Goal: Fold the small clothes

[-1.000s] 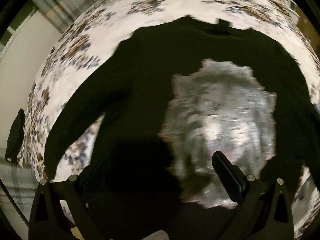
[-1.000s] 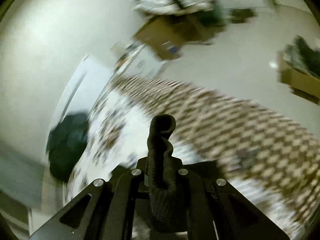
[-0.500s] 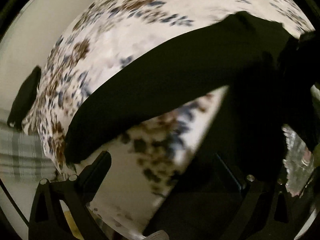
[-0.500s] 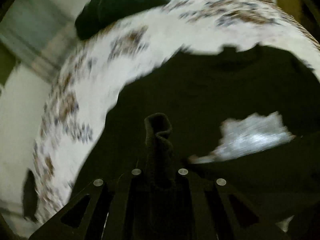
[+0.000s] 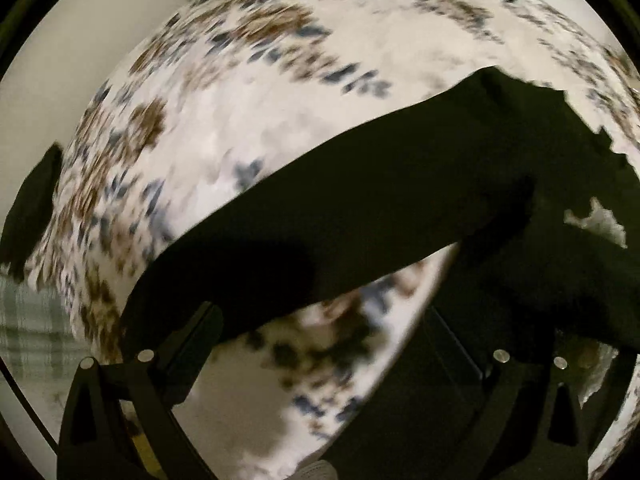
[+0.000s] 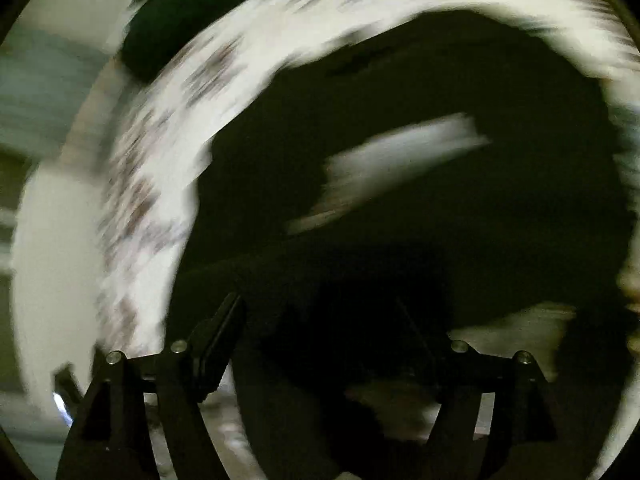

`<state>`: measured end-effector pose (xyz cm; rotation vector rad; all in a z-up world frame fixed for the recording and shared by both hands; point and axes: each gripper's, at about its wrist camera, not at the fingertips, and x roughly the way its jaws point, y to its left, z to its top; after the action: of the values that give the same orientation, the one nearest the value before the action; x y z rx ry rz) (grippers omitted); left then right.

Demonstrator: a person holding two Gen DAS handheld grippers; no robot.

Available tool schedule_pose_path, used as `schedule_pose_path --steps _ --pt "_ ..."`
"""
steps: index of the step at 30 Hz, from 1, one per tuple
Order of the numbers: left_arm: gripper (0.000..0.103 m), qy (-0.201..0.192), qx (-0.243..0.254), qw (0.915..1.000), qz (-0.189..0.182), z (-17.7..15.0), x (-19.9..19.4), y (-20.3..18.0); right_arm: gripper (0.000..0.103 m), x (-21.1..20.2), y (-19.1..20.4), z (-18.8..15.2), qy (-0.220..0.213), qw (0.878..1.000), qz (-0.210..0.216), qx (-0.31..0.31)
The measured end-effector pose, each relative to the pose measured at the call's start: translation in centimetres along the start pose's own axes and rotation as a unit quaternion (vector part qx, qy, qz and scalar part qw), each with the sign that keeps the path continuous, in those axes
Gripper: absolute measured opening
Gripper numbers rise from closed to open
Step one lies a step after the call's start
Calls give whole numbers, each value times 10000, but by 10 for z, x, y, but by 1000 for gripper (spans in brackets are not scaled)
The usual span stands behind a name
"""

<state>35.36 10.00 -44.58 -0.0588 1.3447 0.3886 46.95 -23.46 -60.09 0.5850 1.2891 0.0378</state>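
Right tool point(image 6: 320, 340) just opened, empty, one black sweater point(image 6: 400, 80), one floral cover point(image 6: 160, 160)

A bed with a white floral cover point(image 5: 248, 128) fills the view. Pale floor point(image 5: 80, 60) lies beside it, with a grey plaid rug point(image 5: 28, 320). Lighting is dim.

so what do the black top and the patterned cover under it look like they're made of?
Black top: soft matte fabric, probably knit; it absorbs light and drapes limp, though blur hides the weave. Patterned cover: white cloth printed with brown and blue blotches, matte and slightly puckered, perhaps quilted.
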Motion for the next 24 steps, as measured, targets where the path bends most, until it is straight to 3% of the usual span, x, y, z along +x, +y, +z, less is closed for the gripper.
schedule_pose_path --steps 3,5,6,9,10,11,12,16,17,18,21,24 --pt "103 -129 257 9995 -116 11 -5 -31 78 -41 -84 -6 -352 9889 -1419 252" --pt "103 -190 471 9986 -145 17 -6 -58 78 -39 -128 -9 -254 9838 -1731 400" --pt "103 -224 587 9979 -138 18 -6 -71 78 -33 -145 -9 -137 9838 -1729 458" --pt "103 -293 883 9956 -84 23 -6 -106 77 -12 -176 -8 165 9909 -1192 605" --pt "103 -310 955 9949 -55 24 -5 -117 67 -6 -180 -8 196 9925 -1041 607" --pt "103 -311 1005 9944 -38 24 -5 -126 42 -2 -178 -6 175 9937 -947 577" --pt "103 -308 1040 9941 -33 25 -5 -134 32 2 -176 -7 204 9946 -875 528" --pt "103 -298 1152 9929 40 28 -4 -156 17 -8 -177 -19 -34 9926 -1168 328" --pt "103 -298 1178 9926 47 28 -5 -160 5 -17 -187 -22 -121 9908 -1277 441" --pt "103 -304 1220 9921 34 28 -6 -164 3 -26 -204 -26 -164 9867 -1488 630" --pt "103 -353 1353 9902 22 25 -9 -176 3 -35 -235 -29 82 9891 -843 1202" --pt "103 -324 1408 9895 29 22 -9 -183 14 -48 -240 -27 268 9883 -580 1384"
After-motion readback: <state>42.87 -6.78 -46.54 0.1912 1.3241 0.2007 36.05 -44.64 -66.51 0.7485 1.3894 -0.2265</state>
